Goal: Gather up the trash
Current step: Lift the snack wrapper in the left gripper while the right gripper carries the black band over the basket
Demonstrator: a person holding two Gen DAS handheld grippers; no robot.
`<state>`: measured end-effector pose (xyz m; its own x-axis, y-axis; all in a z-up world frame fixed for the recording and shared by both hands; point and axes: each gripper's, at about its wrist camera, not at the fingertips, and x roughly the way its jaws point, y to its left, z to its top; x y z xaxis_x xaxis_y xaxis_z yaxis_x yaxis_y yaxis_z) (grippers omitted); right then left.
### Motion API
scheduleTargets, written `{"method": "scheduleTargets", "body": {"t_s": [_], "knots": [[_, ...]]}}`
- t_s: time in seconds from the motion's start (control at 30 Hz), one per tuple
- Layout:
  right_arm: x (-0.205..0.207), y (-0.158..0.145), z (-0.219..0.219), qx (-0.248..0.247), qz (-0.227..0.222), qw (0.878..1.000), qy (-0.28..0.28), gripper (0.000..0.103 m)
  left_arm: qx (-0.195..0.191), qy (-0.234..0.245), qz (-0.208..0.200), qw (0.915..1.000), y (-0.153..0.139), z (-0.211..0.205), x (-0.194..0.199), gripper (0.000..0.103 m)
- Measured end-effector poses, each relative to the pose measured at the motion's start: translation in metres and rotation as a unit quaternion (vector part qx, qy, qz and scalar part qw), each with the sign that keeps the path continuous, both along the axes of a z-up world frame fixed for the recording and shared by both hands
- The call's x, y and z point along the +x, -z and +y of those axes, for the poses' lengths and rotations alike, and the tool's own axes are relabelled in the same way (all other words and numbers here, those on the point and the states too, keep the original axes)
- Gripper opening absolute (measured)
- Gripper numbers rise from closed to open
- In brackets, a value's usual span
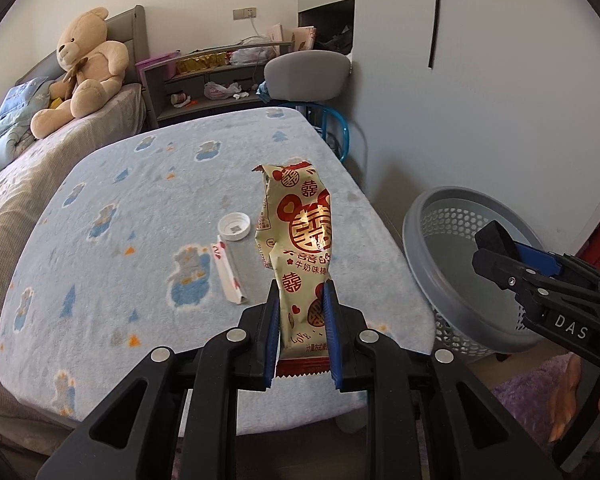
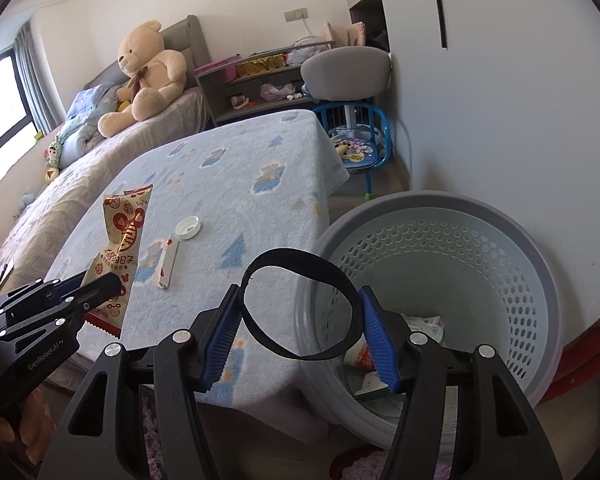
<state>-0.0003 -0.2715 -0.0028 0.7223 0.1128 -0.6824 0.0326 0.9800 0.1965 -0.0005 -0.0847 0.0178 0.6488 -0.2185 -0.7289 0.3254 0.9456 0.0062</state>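
"What has the left gripper (image 1: 303, 334) got?"

"A gold snack wrapper (image 1: 296, 248) with red printing, pinched at its lower end between the blue pads, standing up over the table's blue fleece cover (image 1: 148, 216)."

"Anything lying on the cover?"

"A white bottle cap (image 1: 233, 227), open side up, and just beside it a flattened white paper sleeve (image 1: 229, 273)."

"And on the right?"

"The right gripper (image 1: 496, 254) holds something black over the grey perforated basket (image 1: 428, 240) beside the table."

"Behind?"

"A teddy bear (image 1: 85, 65) on the bed."
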Motion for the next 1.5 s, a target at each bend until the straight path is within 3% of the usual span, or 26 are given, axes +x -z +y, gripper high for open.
{"method": "scheduleTargets", "body": {"t_s": [0.63,1.5], "knots": [[-0.010,0.013,-0.077,0.003,0.013,0.998,0.068,0.058,0.004,0.067,0.007,0.9977,0.003,-0.083,0.005,0.020],[-0.016,0.032,-0.128,-0.033,0.031,0.990,0.134,0.058,0.012,0.109,0.047,0.9928,0.035,-0.178,0.031,0.021]]}}
